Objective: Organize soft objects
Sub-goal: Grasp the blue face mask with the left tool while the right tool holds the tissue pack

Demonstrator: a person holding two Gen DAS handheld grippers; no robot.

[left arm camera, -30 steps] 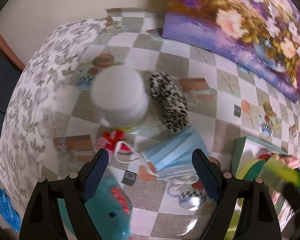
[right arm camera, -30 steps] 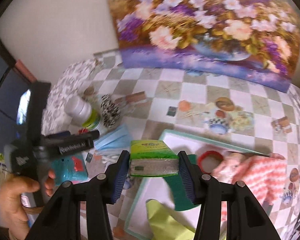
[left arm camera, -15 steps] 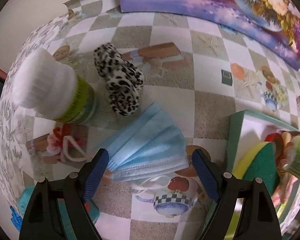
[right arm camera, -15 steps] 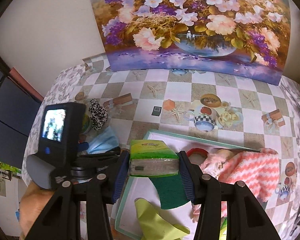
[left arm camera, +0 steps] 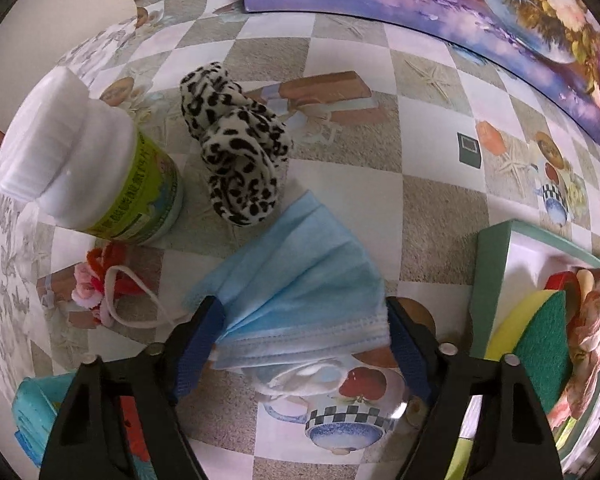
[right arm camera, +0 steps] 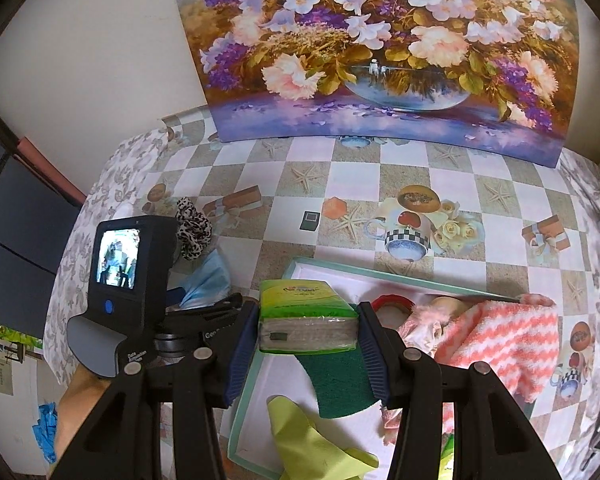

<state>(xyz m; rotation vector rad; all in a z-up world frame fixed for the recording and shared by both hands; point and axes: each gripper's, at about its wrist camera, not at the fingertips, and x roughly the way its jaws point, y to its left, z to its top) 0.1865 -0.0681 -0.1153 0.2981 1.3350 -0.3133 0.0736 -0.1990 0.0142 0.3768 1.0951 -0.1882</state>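
Hiding beneath closing jaws — face mask's [left arm camera: 300, 280] lower loop

Your table [right arm camera: 340, 184], w/ checkered printed cloth. Far edge: flower painting [right arm camera: 380, 48] stands on it. Left side: white-capped bottle [left arm camera: 92, 160] upright, leopard-print scrunchie [left arm camera: 240, 148] just beside it, blue face mask [left arm camera: 300, 292] flat nearer you, red-pink trinket [left arm camera: 100, 280] by the bottle's base. Right side: green-rimmed tray [right arm camera: 340, 268], near front edge.
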